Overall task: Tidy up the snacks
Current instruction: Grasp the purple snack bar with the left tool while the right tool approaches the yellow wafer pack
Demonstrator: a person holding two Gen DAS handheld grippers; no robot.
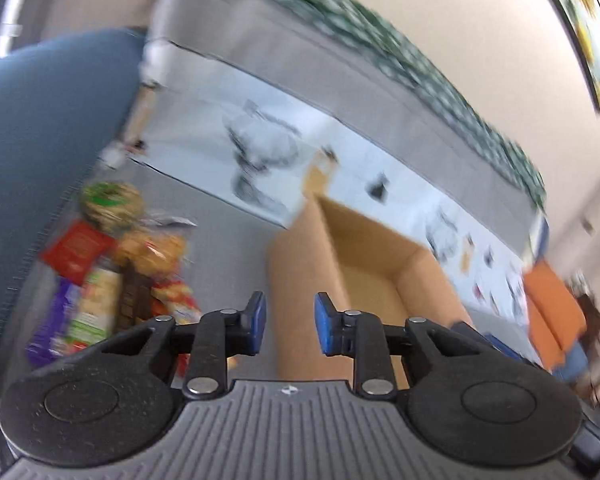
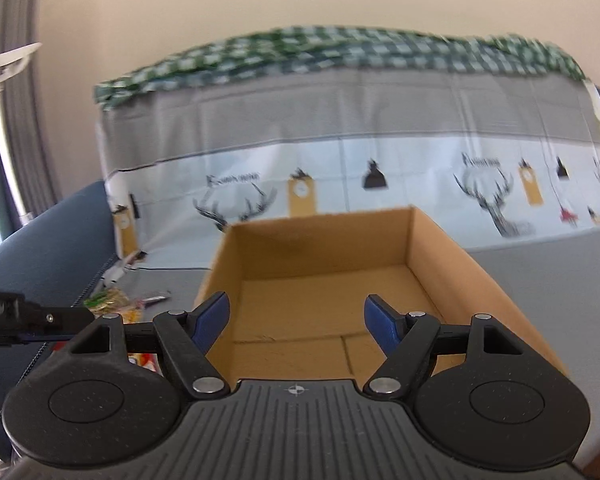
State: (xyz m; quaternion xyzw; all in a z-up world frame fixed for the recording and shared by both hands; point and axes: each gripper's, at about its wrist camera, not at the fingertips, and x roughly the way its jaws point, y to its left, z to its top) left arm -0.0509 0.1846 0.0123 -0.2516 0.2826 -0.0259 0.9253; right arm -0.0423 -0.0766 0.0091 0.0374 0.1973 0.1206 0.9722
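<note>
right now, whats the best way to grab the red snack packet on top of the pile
Probably by its free upper-left edge. The red snack packet lies flat and tilted on the snack pile, its lower right against other packs. Bring the empty left gripper in from the blue cushion side, jaws across the thin edge. Blur hides finer detail.

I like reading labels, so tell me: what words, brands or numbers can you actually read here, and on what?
None can be read.
Deer-print cloth: script words above the antlers, too blurred.
Snack packets: printing smeared by motion blur.
Cardboard box: no print visible.
</note>
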